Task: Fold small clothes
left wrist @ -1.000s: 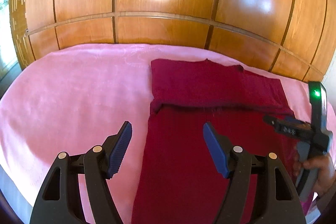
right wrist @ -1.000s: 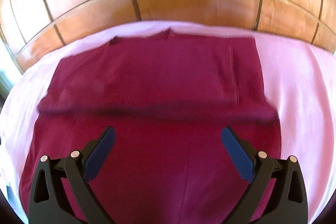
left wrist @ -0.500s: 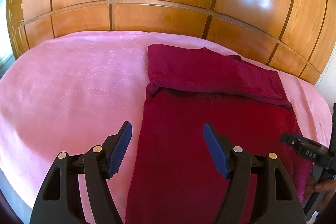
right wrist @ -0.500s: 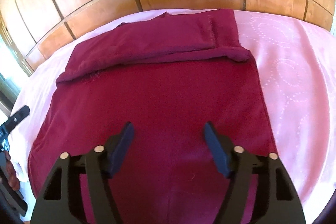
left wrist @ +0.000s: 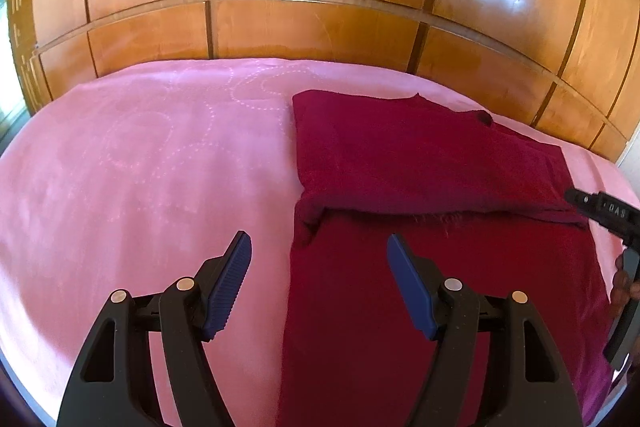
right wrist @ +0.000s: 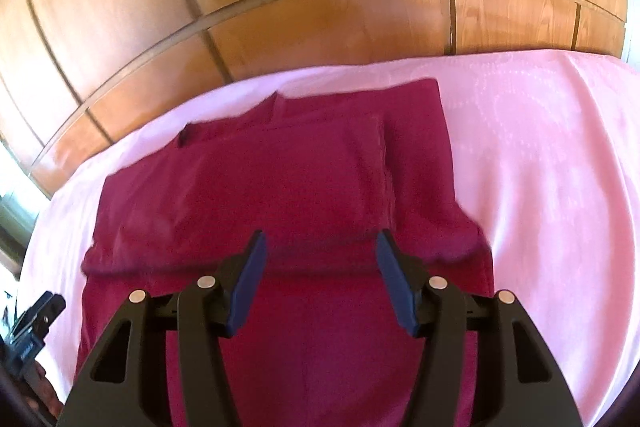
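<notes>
A dark red garment lies flat on the pink bedspread, its far part folded back toward me into a thick band. It also shows in the right wrist view. My left gripper is open and empty, above the garment's left edge. My right gripper is open and empty, over the garment's middle, just short of the folded band's edge. The right gripper's body shows at the right edge of the left wrist view; the left gripper's body shows at the lower left of the right wrist view.
A glossy wooden panelled wall stands right behind the bed. Bare pink bedspread lies left of the garment in the left wrist view and right of it in the right wrist view. A bright window sits at the far left edge.
Both grippers have stayed open and empty. The right gripper has moved forward over the garment toward the folded band. The left gripper's view has shifted slightly; the garment lies as before.
</notes>
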`<state>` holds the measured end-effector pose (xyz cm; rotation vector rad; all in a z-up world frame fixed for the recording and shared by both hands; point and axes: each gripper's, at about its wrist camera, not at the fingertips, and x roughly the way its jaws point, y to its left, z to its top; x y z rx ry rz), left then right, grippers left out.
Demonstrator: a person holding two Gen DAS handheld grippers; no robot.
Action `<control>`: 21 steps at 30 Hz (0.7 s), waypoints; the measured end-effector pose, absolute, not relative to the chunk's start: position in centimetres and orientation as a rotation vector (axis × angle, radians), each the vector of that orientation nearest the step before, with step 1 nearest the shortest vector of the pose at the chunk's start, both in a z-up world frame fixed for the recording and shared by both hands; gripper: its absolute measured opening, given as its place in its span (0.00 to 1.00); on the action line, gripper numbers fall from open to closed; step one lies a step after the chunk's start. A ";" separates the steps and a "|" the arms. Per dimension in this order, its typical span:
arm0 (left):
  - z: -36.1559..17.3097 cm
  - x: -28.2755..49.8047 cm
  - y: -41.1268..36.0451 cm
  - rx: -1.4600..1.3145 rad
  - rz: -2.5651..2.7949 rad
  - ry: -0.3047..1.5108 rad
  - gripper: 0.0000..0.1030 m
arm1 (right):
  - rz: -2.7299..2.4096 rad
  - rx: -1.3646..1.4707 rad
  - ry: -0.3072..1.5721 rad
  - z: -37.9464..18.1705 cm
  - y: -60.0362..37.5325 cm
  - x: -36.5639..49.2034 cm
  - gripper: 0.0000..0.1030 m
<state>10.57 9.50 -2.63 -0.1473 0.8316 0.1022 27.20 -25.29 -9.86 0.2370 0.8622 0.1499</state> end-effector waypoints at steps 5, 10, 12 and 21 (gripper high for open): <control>-3.2 13.9 10.3 -0.154 0.075 0.857 0.67 | 0.104 0.229 0.873 -10.2 -26.3 29.1 0.55; -4.4 17.5 10.3 -0.163 0.010 0.905 0.45 | 0.093 0.260 0.897 -11.2 -27.2 30.8 0.54; -5.4 18.7 10.3 -0.154 -0.012 0.943 0.14 | 0.122 0.268 0.927 -12.0 -26.9 31.6 0.46; -7.1 19.2 12.4 -0.191 0.051 0.959 0.05 | 0.139 0.125 0.936 -12.7 -24.1 32.1 0.08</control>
